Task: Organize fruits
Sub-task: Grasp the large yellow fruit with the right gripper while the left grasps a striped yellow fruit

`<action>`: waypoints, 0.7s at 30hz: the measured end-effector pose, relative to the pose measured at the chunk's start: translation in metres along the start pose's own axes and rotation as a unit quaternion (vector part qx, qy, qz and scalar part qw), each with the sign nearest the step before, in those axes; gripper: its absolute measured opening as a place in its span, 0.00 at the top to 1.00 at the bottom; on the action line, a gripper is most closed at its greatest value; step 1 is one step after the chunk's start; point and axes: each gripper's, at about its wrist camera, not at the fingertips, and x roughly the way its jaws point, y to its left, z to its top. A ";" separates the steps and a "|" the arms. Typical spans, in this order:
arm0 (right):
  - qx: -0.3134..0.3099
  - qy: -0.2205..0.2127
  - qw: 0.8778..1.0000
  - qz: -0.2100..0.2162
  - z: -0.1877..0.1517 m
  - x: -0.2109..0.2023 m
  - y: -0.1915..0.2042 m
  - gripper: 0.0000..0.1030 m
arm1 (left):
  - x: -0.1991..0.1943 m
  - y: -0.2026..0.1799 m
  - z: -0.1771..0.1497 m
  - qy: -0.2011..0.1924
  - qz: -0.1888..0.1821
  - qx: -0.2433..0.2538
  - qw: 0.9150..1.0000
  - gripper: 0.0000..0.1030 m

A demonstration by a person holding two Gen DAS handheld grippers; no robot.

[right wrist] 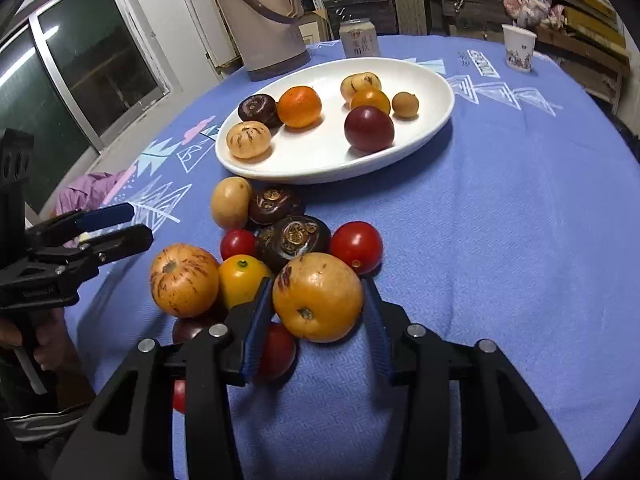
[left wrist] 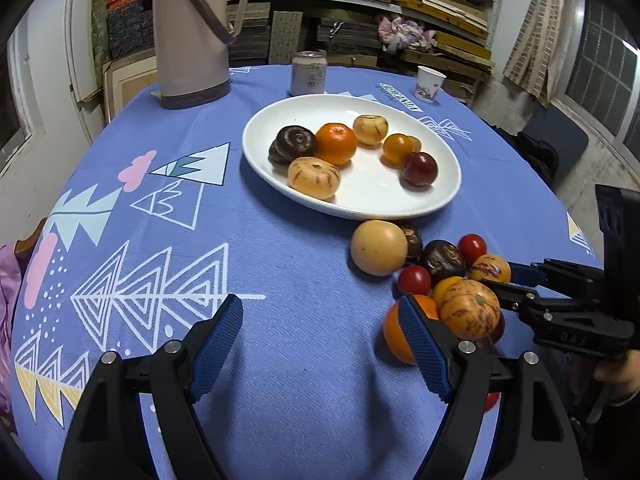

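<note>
A white oval plate (left wrist: 352, 216) (right wrist: 320, 178) holds several fruits: striped yellow ones, an orange, a dark brown one and a dark red one. In front of it a pile of loose fruit lies on the blue tablecloth (right wrist: 500, 220). My right gripper (right wrist: 316, 286) (left wrist: 496, 276) is shut on a yellow-orange streaked fruit (right wrist: 318, 298) (left wrist: 490, 268) at the pile's near edge, a pad on each side. My left gripper (left wrist: 320, 344) (right wrist: 140, 224) stands open over bare cloth, left of the pile. Its right finger (left wrist: 424, 352) partly hides an orange (left wrist: 394, 332) beside a big striped fruit (left wrist: 470, 312) (right wrist: 184, 286).
A beige thermos jug (left wrist: 192, 32) (right wrist: 260, 20), a drink can (left wrist: 308, 72) (right wrist: 359, 38) and a paper cup (left wrist: 430, 83) (right wrist: 519, 52) stand behind the plate. Red cherry tomatoes (right wrist: 356, 246) and dark brown fruits (right wrist: 292, 240) crowd the pile. Pink cloth (right wrist: 92, 192) lies at the table's left edge.
</note>
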 end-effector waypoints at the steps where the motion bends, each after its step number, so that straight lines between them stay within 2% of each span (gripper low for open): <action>1: 0.004 -0.001 1.000 0.001 -0.001 -0.002 -0.002 0.58 | -0.001 -0.001 0.000 -0.002 -0.003 0.002 1.000 0.22; 9: 0.015 -0.005 1.000 0.001 -0.012 -0.014 -0.018 0.58 | -0.011 -0.034 0.002 -0.017 -0.031 0.048 0.998 0.21; 17: 0.015 -0.012 1.000 0.009 -0.015 -0.014 -0.021 0.58 | 0.003 -0.071 -0.001 -0.005 -0.039 0.099 0.994 0.21; 21: 0.020 -0.014 1.000 0.016 -0.016 -0.015 -0.024 0.58 | 0.010 -0.078 -0.002 -0.005 -0.048 0.101 0.994 0.22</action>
